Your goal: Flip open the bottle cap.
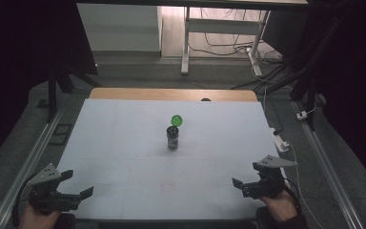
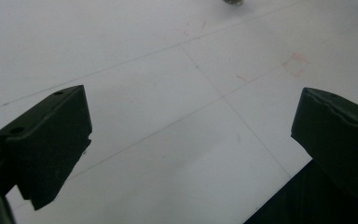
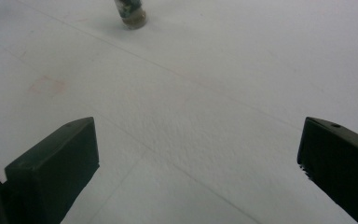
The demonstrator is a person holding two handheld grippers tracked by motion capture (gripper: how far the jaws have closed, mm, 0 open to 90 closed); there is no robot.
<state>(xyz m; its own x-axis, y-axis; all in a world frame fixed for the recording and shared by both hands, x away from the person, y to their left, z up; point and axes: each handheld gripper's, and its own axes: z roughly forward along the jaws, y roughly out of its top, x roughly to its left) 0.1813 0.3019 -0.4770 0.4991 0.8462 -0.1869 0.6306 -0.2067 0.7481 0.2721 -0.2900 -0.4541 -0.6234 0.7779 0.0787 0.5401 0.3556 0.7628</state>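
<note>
Bottle (image 1: pixel 173 138) first: a small dark one with a perforated top stands upright near the middle of the white table (image 1: pixel 124 143), and a round green lid (image 1: pixel 177 120) sits just behind it. From the high view I cannot tell whether the lid is still hinged to the bottle or lying loose on the table. The right gripper view catches only the bottle's base (image 3: pixel 133 14) at the top edge.

Both tools sit at the near edge, well apart from the bottle. The left gripper (image 1: pixel 78 187) has its jaws spread wide with nothing between them, and its own view looks along them at bare table. The right gripper (image 1: pixel 240 187) is likewise spread and empty, pointing roughly toward the bottle.

What could go wrong from here looks mostly like a matter of balance. The bottle is narrow and tall for its footprint, so a jaw that arrives off-centre or too high would likely tip it over, and with the top uncovered whatever is inside could scatter across the table. If one gripper reaches for the lid without the other steadying the body, the push could slide or topple the bottle. The lid is thin, so a jaw closing on it from a poor angle may slip off.
</note>
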